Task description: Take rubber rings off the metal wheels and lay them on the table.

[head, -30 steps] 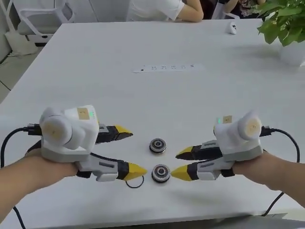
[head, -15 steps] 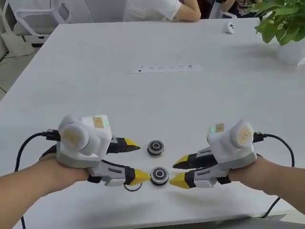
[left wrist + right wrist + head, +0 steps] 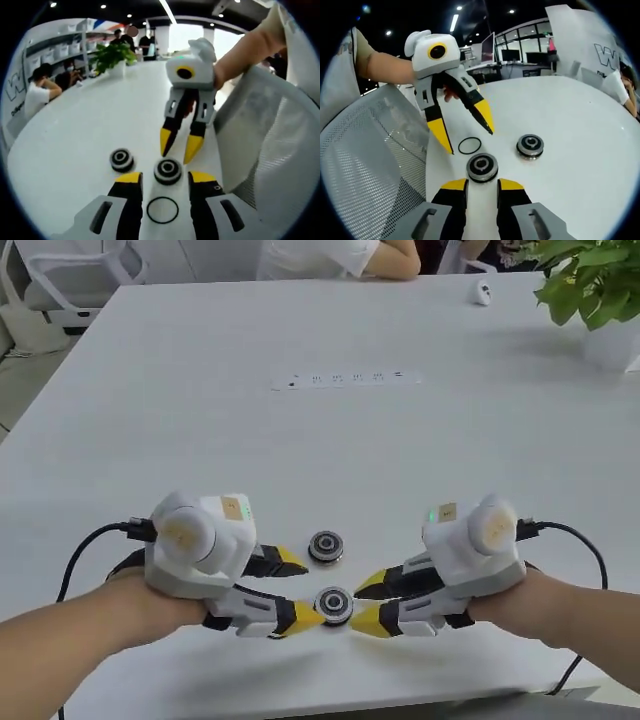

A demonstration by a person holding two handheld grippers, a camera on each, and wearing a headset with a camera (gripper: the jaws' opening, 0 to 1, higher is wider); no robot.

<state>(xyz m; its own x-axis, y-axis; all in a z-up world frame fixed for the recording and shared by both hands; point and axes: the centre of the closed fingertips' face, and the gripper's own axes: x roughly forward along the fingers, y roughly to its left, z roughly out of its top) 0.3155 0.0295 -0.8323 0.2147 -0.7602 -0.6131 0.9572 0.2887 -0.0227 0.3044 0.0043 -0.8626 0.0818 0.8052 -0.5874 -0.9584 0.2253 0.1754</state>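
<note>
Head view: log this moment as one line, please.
left gripper open | right gripper open | tips flank near wheel | far wheel apart | loose ring on table

On the table point(image 3: 400, 470), the left claw point(image 3: 303, 590) and the right claw point(image 3: 362, 602) point tip to tip. The near wheel point(image 3: 333, 605) sits between them, just ahead of both claws' tips. The far wheel point(image 3: 325, 546) lies close by, ahead and to the left of the left claw, ahead and to the right of the right claw. The ring point(image 3: 162, 210) lies flat between the left claw's jaws, behind their tips; from the right claw it lies beyond the near wheel. A power strip point(image 3: 345, 378) lies well beyond both claws.
</note>
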